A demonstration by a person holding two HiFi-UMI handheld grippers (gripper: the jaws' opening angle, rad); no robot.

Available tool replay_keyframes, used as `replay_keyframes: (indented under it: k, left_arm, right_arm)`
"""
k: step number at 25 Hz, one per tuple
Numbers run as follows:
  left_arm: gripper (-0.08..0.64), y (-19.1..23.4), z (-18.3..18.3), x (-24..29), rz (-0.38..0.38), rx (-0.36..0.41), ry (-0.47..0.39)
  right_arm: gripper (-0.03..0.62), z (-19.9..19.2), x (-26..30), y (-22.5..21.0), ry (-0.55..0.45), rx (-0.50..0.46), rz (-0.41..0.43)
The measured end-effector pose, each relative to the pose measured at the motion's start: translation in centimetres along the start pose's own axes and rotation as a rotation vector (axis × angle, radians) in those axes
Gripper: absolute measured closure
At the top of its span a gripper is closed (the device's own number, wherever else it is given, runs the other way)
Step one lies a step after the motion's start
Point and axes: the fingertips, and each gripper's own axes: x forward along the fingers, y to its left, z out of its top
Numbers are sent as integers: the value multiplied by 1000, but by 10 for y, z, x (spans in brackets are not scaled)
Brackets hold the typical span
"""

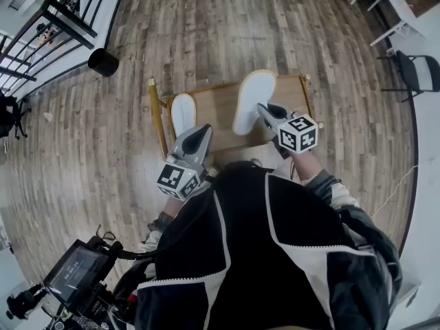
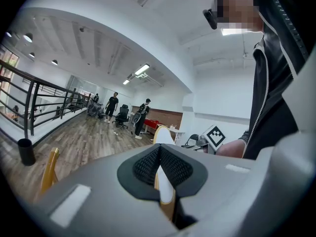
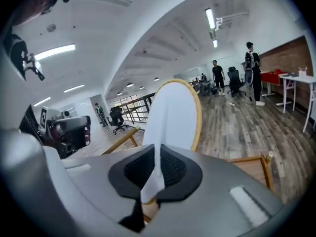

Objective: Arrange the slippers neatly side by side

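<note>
Left gripper (image 2: 159, 158): jaws closed on the heel end of the left white slipper with tan sole edge (image 2: 164, 191), which is seen edge-on between the pads.
Left slipper place: in the head view it sits over the left part of the table, toe away from the person (image 1: 183, 113); can't tell if it touches the top.
Right gripper (image 3: 158, 163): jaws clamped on the heel end of the right white slipper with tan sole edge (image 3: 172, 115), with the white face toward the camera.
Right slipper place: over the table's right-centre part (image 1: 253, 99), toe reaching past the far edge, apart from the left one.
Surface: small low wooden table with yellow frame (image 1: 215, 110), bare top between the slippers, yellow leg at its left side.
Floor: grey-brown wood plank floor (image 1: 206, 33) all around the table.
Room: big open office with a white ceiling and strip lights. A black metal railing (image 1: 62, 12) runs along the left, a black office chair (image 1: 421, 73) and a white desk (image 1: 397, 4) stand far right, and people stand in the background.
Container: black round bin (image 1: 103, 62) on the floor left of the table, near the railing; contents not visible.
</note>
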Motion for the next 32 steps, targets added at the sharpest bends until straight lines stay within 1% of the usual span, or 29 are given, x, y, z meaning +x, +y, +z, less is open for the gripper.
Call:
replay_keyframes:
  k: [4, 6, 9, 12, 18, 22, 25, 27, 32]
  left_arm:
    - [543, 2, 1, -1, 10, 2, -3]
    - [543, 3, 0, -3, 15, 1, -4]
    - [543, 5, -1, -3, 23, 0, -2]
    - [543, 5, 0, -3, 28, -1, -4]
    - [543, 8, 3, -12, 29, -10, -10]
    - [543, 14, 13, -33, 49, -28, -18]
    - [543, 25, 21, -51, 73, -42, -24]
    - [543, 33, 24, -62, 88, -48, -28]
    - [543, 43, 11, -64, 115, -43, -18]
  right_arm:
    - [569, 24, -23, 32, -49, -149, 23]
    - [569, 32, -35, 43, -71, -182, 29]
    - [569, 35, -48, 55, -83, -177, 48]
    - [569, 31, -54, 61, -72, -187, 56]
    - [569, 26, -45, 73, -55, -161, 77]
    - [569, 20, -21, 87, 12, -148, 94]
    - [569, 7, 9, 96, 81, -135, 110]
    - [569, -6, 36, 99, 127, -124, 119]
    - [569, -55, 97, 79, 247, -91, 121]
